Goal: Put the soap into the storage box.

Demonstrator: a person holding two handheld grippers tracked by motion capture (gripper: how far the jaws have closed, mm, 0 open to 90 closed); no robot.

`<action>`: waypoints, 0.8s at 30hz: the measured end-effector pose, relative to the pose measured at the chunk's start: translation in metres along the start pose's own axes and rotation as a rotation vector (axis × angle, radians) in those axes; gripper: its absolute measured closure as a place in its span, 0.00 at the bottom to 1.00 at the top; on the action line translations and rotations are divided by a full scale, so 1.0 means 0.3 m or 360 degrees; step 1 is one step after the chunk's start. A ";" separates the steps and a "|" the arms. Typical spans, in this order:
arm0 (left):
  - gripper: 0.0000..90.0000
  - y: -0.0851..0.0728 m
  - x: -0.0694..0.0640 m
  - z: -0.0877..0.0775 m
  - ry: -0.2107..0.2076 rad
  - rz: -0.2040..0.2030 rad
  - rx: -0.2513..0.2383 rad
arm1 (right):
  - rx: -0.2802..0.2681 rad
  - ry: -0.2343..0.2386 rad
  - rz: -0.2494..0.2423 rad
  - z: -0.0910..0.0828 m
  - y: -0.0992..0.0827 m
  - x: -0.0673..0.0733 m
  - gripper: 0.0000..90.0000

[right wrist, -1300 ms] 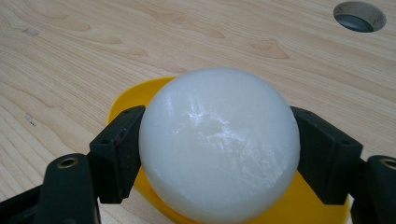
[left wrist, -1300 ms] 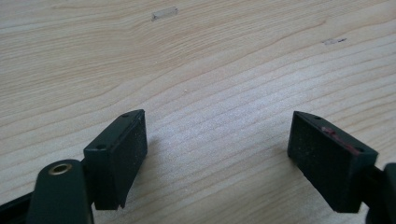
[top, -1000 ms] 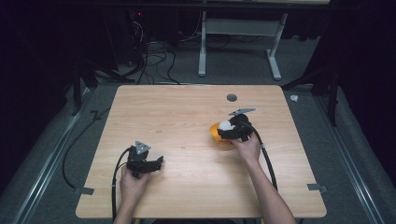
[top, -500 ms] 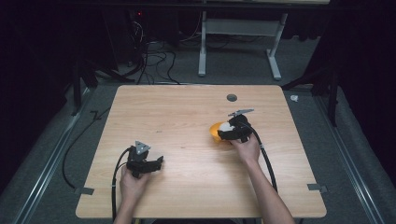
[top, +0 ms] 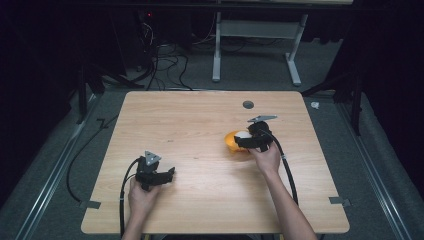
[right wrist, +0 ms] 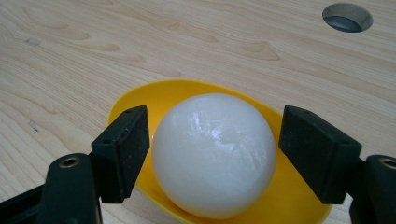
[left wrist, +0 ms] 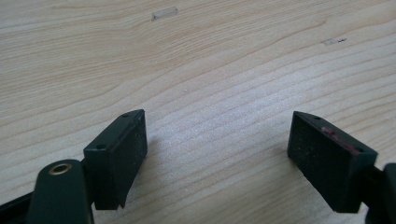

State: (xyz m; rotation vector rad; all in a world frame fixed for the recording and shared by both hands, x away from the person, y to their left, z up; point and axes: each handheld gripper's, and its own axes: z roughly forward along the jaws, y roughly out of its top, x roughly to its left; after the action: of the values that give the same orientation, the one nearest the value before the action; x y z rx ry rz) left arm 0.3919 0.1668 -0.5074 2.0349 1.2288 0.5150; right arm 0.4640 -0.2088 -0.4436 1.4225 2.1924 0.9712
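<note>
A: How will the white ball (right wrist: 214, 154) handle?

B: It looks smooth, rigid and light, likely slippery. It sits in the yellow bowl (right wrist: 154, 100) toward the counter's (top: 185, 115) right edge. Best taken across its widest middle.

A: And the right gripper (right wrist: 214, 149)?

B: Its fingers (right wrist: 122, 151) have just been closing and flank the ball, the left touching or nearly so, the right clear. The left gripper (left wrist: 232, 156), released, rests near the front-left corner.

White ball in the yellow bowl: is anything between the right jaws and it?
Nothing visible. The right gripper straddles the white ball in the yellow bowl; its jaws have just been closing, with a thin gap on each side.
</note>
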 end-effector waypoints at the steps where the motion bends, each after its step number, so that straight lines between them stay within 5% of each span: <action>1: 0.23 0.000 0.000 0.000 0.0000 0.0000 0.0000 | -0.0009 -0.0001 0.0000 -0.002 -0.001 -0.003 0.28; 24: 0.23 0.000 0.000 0.000 0.0001 0.0001 0.0000 | -0.0130 -0.0016 0.0006 -0.089 0.009 -0.005 0.29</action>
State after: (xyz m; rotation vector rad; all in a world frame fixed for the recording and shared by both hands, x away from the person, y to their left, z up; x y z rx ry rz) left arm 0.3919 0.1667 -0.5074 2.0354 1.2288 0.5158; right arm 0.4500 -0.2189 -0.4232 1.3919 2.1188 1.0403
